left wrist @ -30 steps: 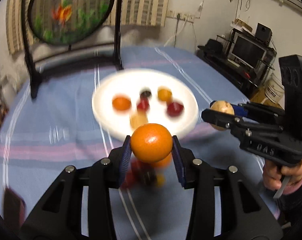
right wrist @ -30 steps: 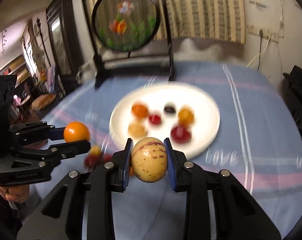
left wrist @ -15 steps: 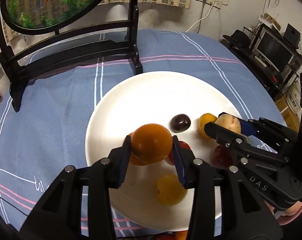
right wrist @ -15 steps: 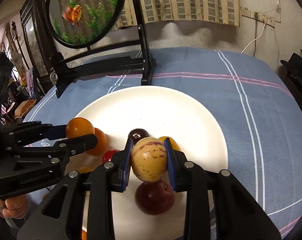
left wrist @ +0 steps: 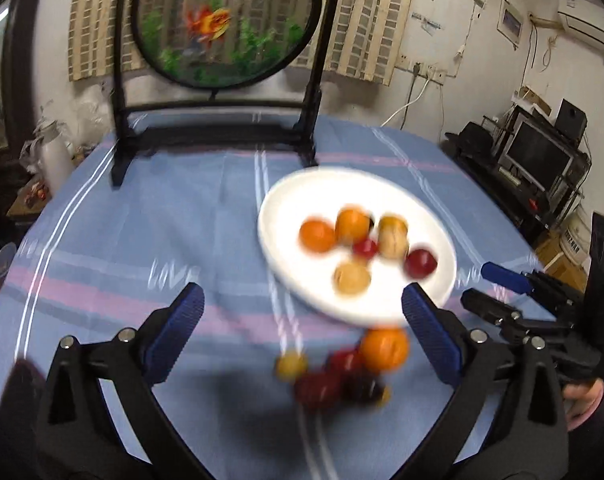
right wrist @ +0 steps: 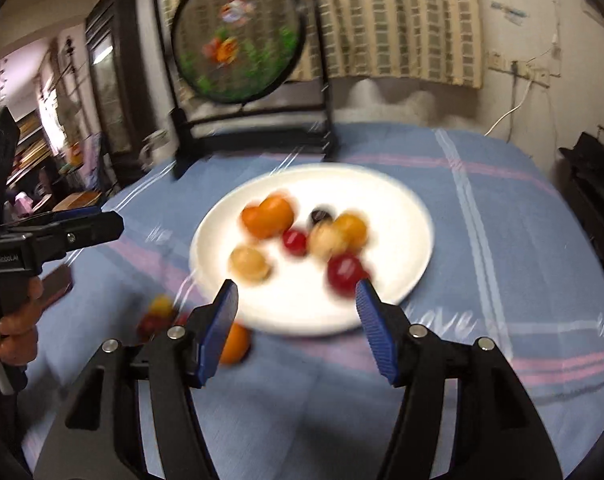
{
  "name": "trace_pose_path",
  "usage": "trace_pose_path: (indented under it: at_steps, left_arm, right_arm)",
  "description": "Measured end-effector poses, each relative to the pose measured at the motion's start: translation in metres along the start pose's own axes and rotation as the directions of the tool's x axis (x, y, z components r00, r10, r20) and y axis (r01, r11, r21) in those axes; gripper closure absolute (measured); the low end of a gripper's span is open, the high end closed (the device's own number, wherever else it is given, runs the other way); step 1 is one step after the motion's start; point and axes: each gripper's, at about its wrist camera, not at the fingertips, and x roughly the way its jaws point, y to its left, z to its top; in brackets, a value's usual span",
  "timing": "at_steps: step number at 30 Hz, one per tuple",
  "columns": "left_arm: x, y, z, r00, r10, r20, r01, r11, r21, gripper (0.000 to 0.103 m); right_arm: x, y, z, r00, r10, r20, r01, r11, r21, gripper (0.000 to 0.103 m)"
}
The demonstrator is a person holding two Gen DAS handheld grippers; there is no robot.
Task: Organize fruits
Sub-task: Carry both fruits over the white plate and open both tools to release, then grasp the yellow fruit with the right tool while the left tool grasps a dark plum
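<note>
Several fruits sit gathered on the white plate [left wrist: 441, 236], likely the collecting spot, while a loose cluster of fruit [left wrist: 341, 368] waits on the tabletop [left wrist: 142, 240] just beside the plate's near rim. The left gripper [left wrist: 302, 328] and the right gripper [right wrist: 298, 312] hover above the tabletop, angled down, jaws wide apart and empty.

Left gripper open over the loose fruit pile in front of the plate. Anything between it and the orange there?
Nothing visible. The left gripper is open and empty, and the orange lies on the cloth just inside its right finger, topmost in the pile beside the plate. Red fruit crowds its near side. The right gripper stays off to the side.
</note>
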Motion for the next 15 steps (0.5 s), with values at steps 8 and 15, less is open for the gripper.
trace_pose_path:
  at_steps: [8,15]
  left_arm:
    - [0.002,0.031,-0.072,0.992,0.065,-0.108,-0.073,0.994,-0.076,0.002]
    - [-0.008,0.031,-0.076,0.99,0.122,-0.069,-0.127,0.99,-0.065,0.002]
  right_arm:
    - [0.021,0.021,-0.045,0.986,0.058,-0.155,-0.057,0.998,0.01,0.041]
    - [0.027,0.048,-0.055,0.975,0.053,-0.214,-0.08,0.99,-0.116,0.041]
